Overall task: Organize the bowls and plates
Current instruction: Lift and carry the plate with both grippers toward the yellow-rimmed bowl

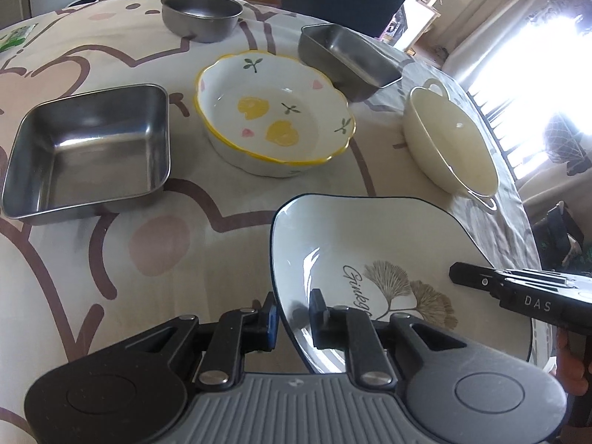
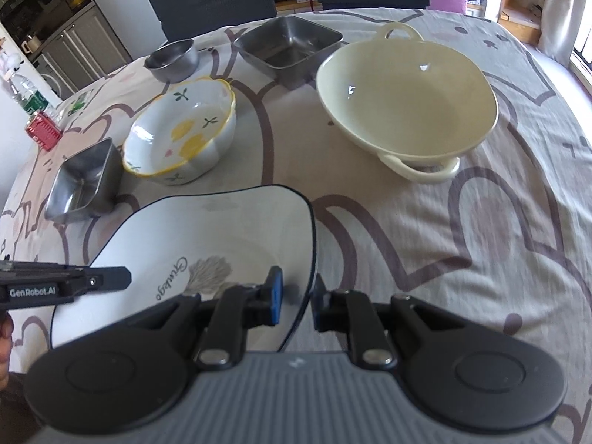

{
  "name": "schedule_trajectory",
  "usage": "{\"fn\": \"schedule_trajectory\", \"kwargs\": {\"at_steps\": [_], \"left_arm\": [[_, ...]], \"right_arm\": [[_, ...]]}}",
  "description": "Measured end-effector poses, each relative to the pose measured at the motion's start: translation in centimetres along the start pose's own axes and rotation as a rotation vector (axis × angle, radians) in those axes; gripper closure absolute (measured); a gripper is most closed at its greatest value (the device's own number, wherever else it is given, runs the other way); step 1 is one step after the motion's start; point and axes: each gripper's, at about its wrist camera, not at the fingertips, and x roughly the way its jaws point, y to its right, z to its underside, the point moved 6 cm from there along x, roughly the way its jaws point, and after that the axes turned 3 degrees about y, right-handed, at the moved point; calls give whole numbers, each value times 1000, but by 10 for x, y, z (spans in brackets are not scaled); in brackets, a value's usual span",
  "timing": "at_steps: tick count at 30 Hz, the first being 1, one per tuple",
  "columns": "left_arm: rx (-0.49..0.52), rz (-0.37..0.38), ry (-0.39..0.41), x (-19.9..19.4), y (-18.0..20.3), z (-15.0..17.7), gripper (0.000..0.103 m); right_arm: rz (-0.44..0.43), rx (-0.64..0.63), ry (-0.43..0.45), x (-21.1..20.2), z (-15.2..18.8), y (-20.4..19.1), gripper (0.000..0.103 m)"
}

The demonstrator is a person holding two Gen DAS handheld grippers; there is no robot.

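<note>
Ginkgo plate (image 1: 388,259) sits at near edge of bench (image 1: 185,259), white w/ dark rim, leaf print + script on its face. Both tools are on it, one per side.

L tool (image 1: 294,318): fingers straddle plate's left rim, blue-padded finger (image 1: 271,320) outside, other finger (image 1: 319,309) inside over the plate face. Rim runs thru the gap. Pads look close to rim, but firm clamping can't be told from this view; a gap shows on the outer side.

R tool (image 2: 298,298): same arrangement on plate's (image 2: 207,244) right rim, blue pad (image 2: 275,296) inside over plate, other finger (image 2: 320,301) outside over the cloth. Fingers narrowly apart w/ rim between; contact not certain.

Each tool's tip also shows in the other cam, at the opposite plate edge.

Rest of bench, per L cam:
- Flower bowl (image 1: 273,118), scalloped yellow rim, centre, beyond the plate.
- Cream bowl (image 1: 449,140) w/ two loop handles, right of flower bowl, apart from it.
- Square steel tray (image 1: 88,148) left of flower bowl, near but not touching.
- Second square steel tray (image 1: 347,59) behind, betw. flower bowl and cream bowl.
- Round steel bowl (image 1: 201,14) at far side.

All dishes upright, none stacked. Cloth on bench is pale w/ brown outline pattern.
</note>
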Motion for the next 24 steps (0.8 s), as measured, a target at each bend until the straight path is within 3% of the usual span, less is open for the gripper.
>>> {"fn": "schedule_trajectory", "kwargs": {"at_steps": [24], "left_arm": [[53,-45,-74,23,-1,7,82]], "right_arm": [[29,-10,-10,16,-11,-3,84]]}}
